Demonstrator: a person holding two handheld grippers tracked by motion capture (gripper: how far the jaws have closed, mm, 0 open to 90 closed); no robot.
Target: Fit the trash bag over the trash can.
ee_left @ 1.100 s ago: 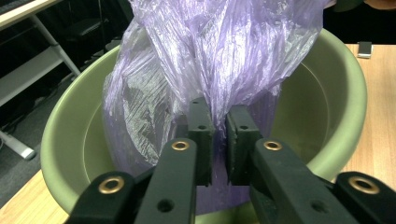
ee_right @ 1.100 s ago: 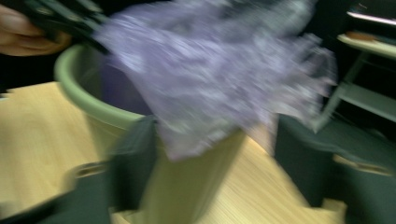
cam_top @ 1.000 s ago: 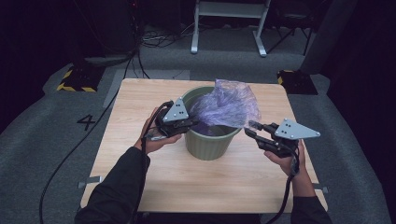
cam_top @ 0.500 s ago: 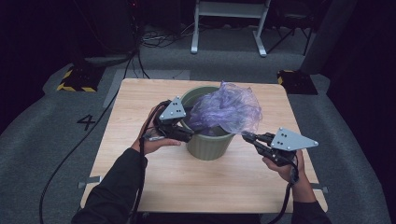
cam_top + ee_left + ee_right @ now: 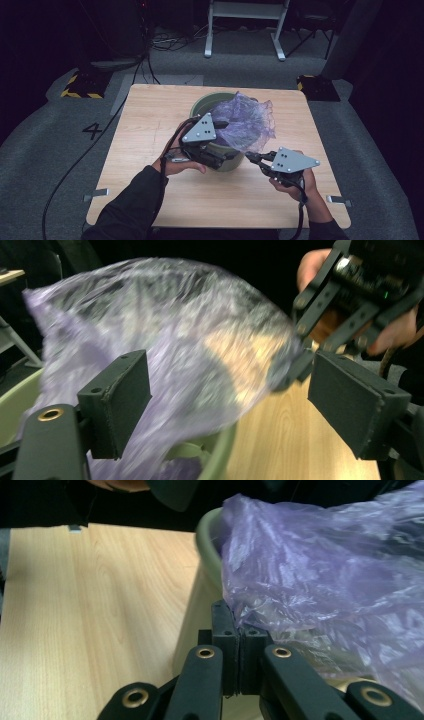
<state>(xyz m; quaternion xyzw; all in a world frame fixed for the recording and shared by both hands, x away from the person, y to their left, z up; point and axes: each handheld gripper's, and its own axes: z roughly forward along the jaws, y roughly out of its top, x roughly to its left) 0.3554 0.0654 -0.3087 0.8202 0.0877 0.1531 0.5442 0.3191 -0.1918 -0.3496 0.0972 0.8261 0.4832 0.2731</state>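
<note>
Grey carpet surrounds a pale wooden bench (image 5: 145, 145). Centre, toward the far edge, stands a green bin (image 5: 200, 104), with a crumpled purple plastic bag (image 5: 247, 122) draped over its right rim. Right gripper (image 5: 254, 158), at the bin's near right: jaws closed on the bag's near edge. Left gripper (image 5: 227, 156), at the bin's near-left wall: jaws have just been opening, now wide apart, pads clear of the bag film seen between them.
</note>
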